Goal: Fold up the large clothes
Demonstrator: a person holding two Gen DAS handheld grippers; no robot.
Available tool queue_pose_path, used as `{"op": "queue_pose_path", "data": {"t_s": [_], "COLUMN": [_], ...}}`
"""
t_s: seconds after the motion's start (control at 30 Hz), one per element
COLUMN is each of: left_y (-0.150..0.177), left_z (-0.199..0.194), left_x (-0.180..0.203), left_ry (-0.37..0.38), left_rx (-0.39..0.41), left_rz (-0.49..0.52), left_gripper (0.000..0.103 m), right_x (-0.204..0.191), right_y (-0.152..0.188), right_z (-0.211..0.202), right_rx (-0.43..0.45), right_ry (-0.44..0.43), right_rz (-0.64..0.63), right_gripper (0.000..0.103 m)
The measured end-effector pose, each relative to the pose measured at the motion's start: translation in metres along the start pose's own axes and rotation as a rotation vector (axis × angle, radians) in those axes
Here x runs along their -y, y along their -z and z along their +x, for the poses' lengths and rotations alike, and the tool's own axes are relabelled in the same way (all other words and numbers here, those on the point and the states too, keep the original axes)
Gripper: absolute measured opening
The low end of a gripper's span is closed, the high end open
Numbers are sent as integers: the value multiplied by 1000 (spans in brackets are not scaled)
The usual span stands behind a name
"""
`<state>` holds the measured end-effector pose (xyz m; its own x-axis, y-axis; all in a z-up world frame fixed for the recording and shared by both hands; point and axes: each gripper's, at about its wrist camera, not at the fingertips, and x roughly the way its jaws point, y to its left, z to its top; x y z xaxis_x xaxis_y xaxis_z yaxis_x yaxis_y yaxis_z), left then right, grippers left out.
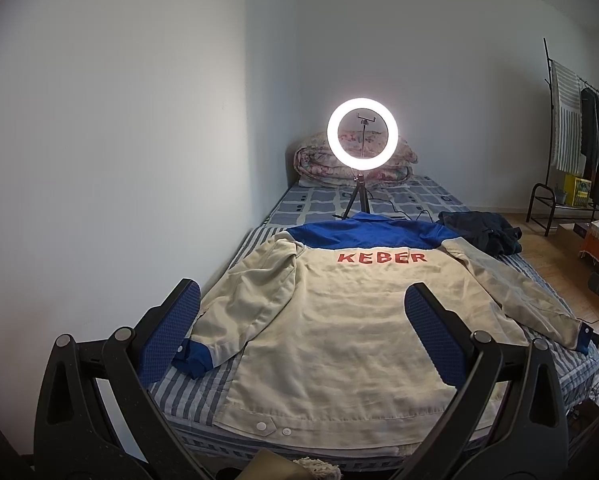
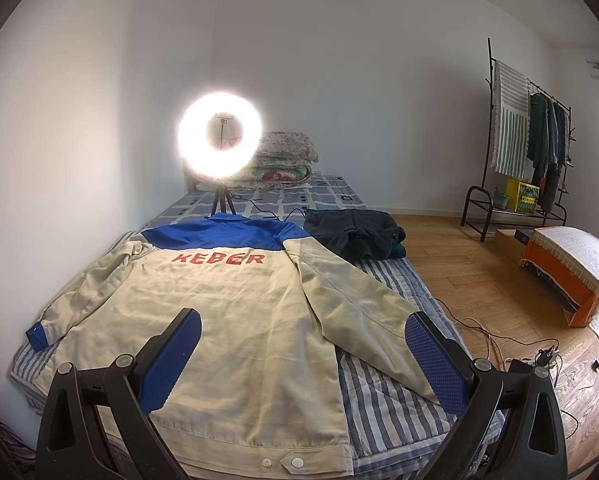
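The cream cotton work jacket with blue yoke and red lettering [image 1: 351,320] lies back-up and flat on the striped blue-and-white bed cover [image 1: 187,392], collar at twelve o'clock, hem nearest both claws. The left gripper [image 1: 303,332] hovers with fingers spread over the body, cuff at nine; the right gripper [image 2: 303,332], likewise agape and empty, has its sleeve at three. A glowing ring light on a tripod [image 1: 362,133] stands beyond.
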<state>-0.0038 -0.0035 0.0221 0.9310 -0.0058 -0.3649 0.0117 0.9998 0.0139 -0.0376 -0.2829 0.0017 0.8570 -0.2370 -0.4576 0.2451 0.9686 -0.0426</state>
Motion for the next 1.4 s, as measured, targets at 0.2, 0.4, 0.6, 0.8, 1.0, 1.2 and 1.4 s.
{"op": "queue_pose_path", "data": {"t_s": [0.2, 0.4, 0.6, 0.8, 1.0, 1.2, 1.4], "left_y": [0, 1, 2, 3, 3, 4, 8], "left_z": [-1, -2, -2, -2, -2, -1, 4], "left_x": [-1, 0, 1, 0, -1, -1, -7], "left_ry": [3, 1, -1, -2, -1, -4, -10], "left_rx": [5, 5, 6, 8, 10, 8, 2], "left_rz": [2, 0, 0, 0, 1, 2, 0], "left_gripper": [103, 103, 103, 103, 103, 103, 103], "right_x": [0, -1, 0, 0, -1, -2, -6], "right_y": [0, 1, 1, 1, 2, 2, 4], "right_z": [0, 0, -1, -1, 0, 0, 2], "right_rx": [0, 1, 1, 1, 2, 3, 7], "right_ry": [-1, 0, -1, -1, -4, -4, -12], "right_rz": [0, -3, -3, -4, -10, -12, -20], "right_gripper": [103, 103, 103, 103, 103, 103, 103]}}
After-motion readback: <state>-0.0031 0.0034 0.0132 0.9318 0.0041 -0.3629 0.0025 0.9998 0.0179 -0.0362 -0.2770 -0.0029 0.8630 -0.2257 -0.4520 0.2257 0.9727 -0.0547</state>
